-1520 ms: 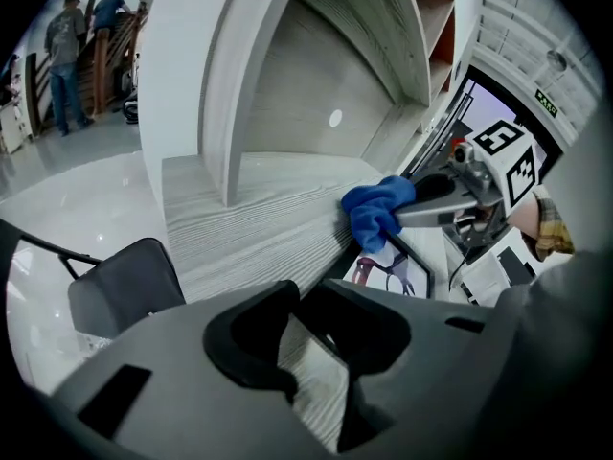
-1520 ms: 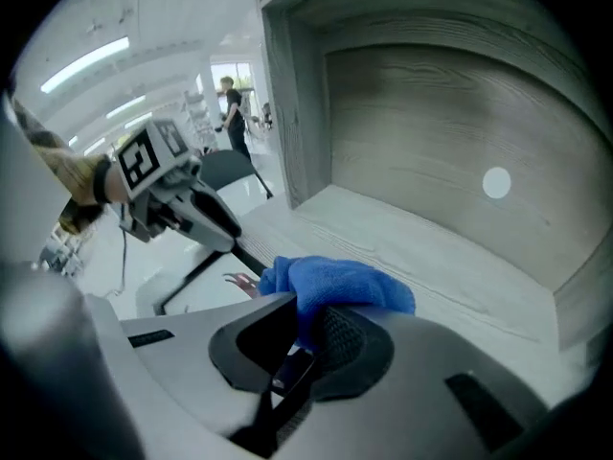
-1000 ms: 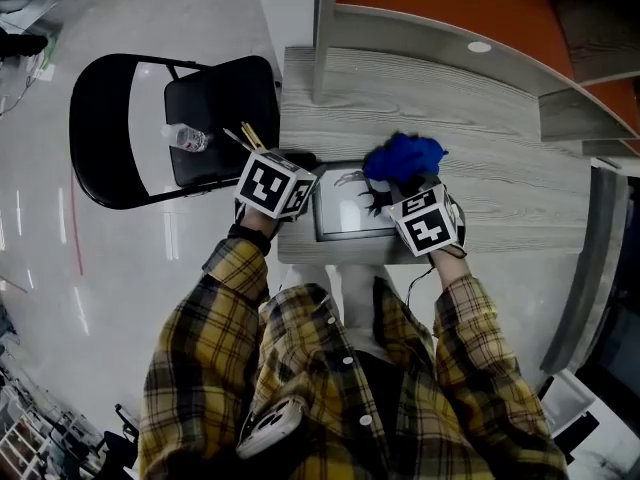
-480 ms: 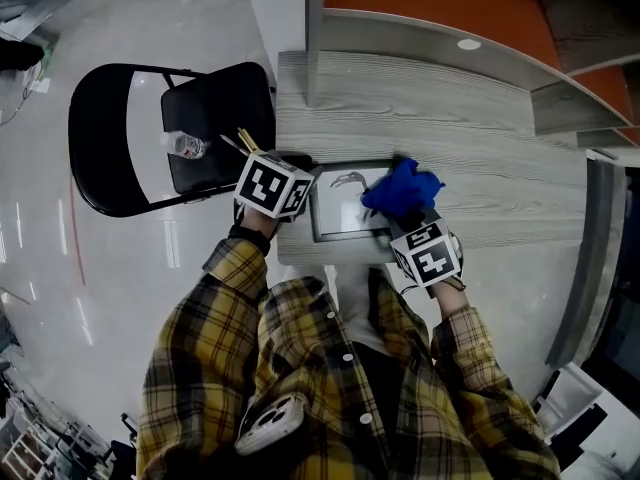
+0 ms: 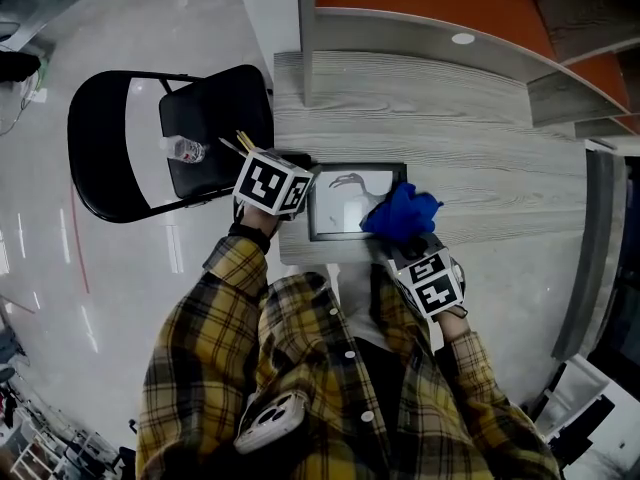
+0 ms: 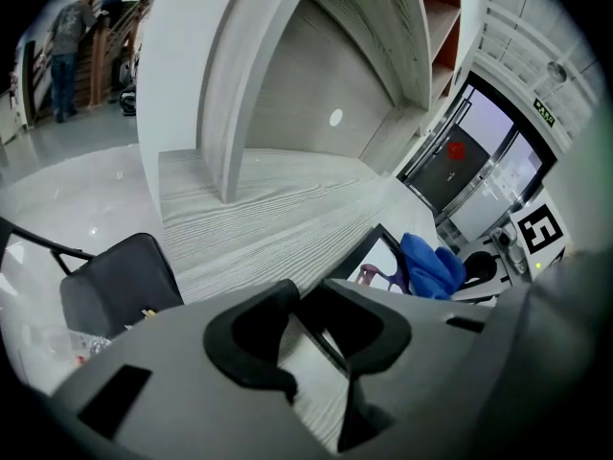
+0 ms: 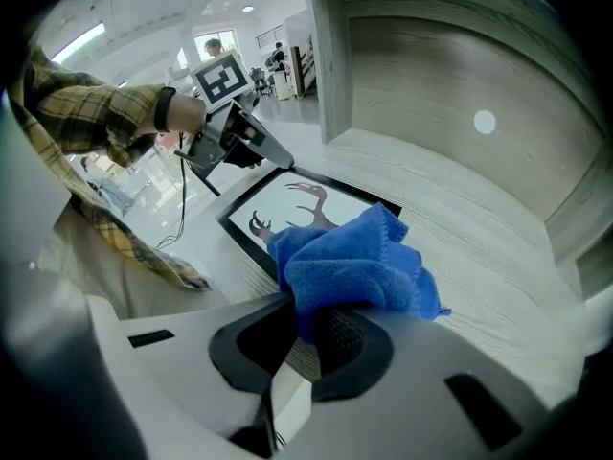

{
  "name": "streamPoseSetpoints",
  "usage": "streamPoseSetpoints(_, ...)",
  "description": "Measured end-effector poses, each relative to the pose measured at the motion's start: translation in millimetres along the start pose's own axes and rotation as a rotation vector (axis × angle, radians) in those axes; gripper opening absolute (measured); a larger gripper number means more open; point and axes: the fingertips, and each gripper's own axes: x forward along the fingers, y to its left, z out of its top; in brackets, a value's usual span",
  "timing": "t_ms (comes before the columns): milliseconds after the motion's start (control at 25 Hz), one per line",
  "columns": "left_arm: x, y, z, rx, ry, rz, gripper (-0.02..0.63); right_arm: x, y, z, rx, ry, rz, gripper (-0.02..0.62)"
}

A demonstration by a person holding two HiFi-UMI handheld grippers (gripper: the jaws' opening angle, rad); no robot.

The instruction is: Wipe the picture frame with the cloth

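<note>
A black picture frame [image 5: 345,203] with a white animal print lies flat on the grey wood desk [image 5: 480,168], near its front edge. My left gripper [image 5: 308,190] is at the frame's left edge, and in the left gripper view [image 6: 306,300] its jaws are shut on that black edge [image 6: 362,250]. My right gripper [image 5: 405,243] is shut on a bunched blue cloth [image 5: 400,211], which rests on the frame's right end. The right gripper view shows the cloth [image 7: 354,262] bulging out of the jaws [image 7: 306,329] over the print [image 7: 278,199]. The cloth [image 6: 429,264] hides that end of the frame.
A black folding chair [image 5: 215,108] stands left of the desk with a water bottle [image 5: 185,149] and thin sticks [image 5: 245,140] on its seat. An upright panel [image 5: 305,38] and a curved back wall bound the desk's far side. My plaid-shirted body is close to the front edge.
My right gripper has drawn the blue cloth back toward me, from the frame's far right corner down over its right end. The left gripper has stayed on the frame's left edge.
</note>
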Motion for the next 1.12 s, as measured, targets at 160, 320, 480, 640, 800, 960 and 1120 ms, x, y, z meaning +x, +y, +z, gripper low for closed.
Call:
streamPoseSetpoints(160, 0, 1, -2, 0.0, -0.002, -0.001, 0.11, -18, -3, 25, 0.06, -0.095, 0.009, 0.041)
streamPoseSetpoints(320, -1, 0, -1, 0.004, -0.004, -0.005, 0.11, -45, -16, 103, 0.042, -0.298, -0.032, 0.041)
streamPoseSetpoints(480, -1, 0, -1, -0.002, -0.007, -0.011, 0.11, -14, -32, 144, 0.001, -0.309, -0.068, 0.041)
streamPoseSetpoints(640, 1, 1, -1, -0.013, -0.013, -0.017, 0.11, 46, -42, 125, -0.013, -0.149, -0.086, 0.041)
streamPoseSetpoints(800, 0, 3, -2, -0.019, -0.017, -0.016, 0.11, 53, -37, 114, 0.029, -0.115, -0.068, 0.041)
streamPoseSetpoints(960, 1, 3, -4, -0.043, -0.022, -0.021, 0.11, 51, -27, 102, 0.028, -0.066, -0.022, 0.041)
streamPoseSetpoints(1120, 0, 2, -3, -0.037, -0.02, -0.02, 0.11, 46, -16, 84, 0.035, -0.036, 0.009, 0.041)
